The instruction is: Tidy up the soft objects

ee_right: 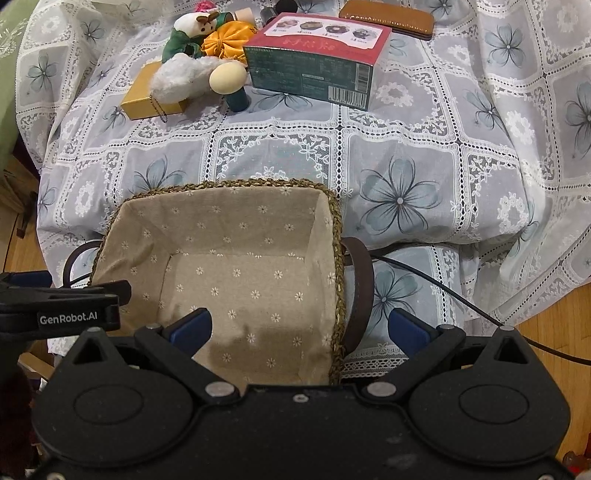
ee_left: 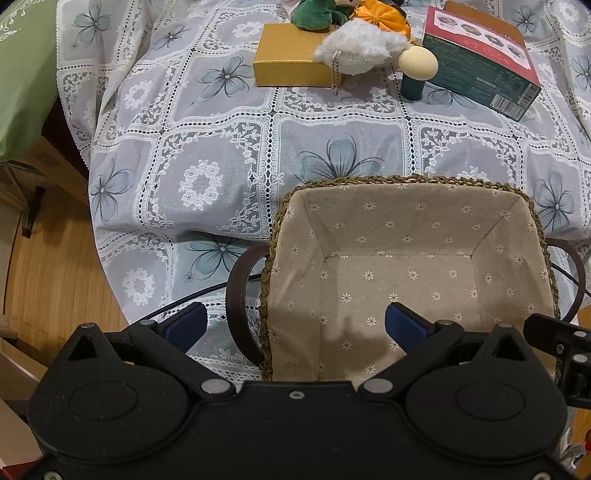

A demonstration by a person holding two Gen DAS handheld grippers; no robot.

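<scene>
A woven basket [ee_left: 532,210] [ee_right: 334,218] with a beige flowered lining stands empty at the near table edge. My left gripper [ee_left: 295,326] is open over the basket's left rim and brown handle. My right gripper [ee_right: 301,330] is open over the basket's right rim. At the far side lie a white fluffy toy [ee_left: 360,46] [ee_right: 181,79], a green-and-white plush [ee_left: 314,13] [ee_right: 190,31], an orange satin pouch [ee_left: 382,13] [ee_right: 227,42] and a cream sponge on a teal stand [ee_left: 417,62] [ee_right: 228,78].
A gold box [ee_left: 288,59] [ee_right: 146,98] lies under the white toy. A red and teal carton [ee_left: 480,62] [ee_right: 317,55] sits at the back. A brown case [ee_right: 388,18] is behind it. A black cable [ee_right: 443,288] hangs over the table edge. Wooden floor lies below.
</scene>
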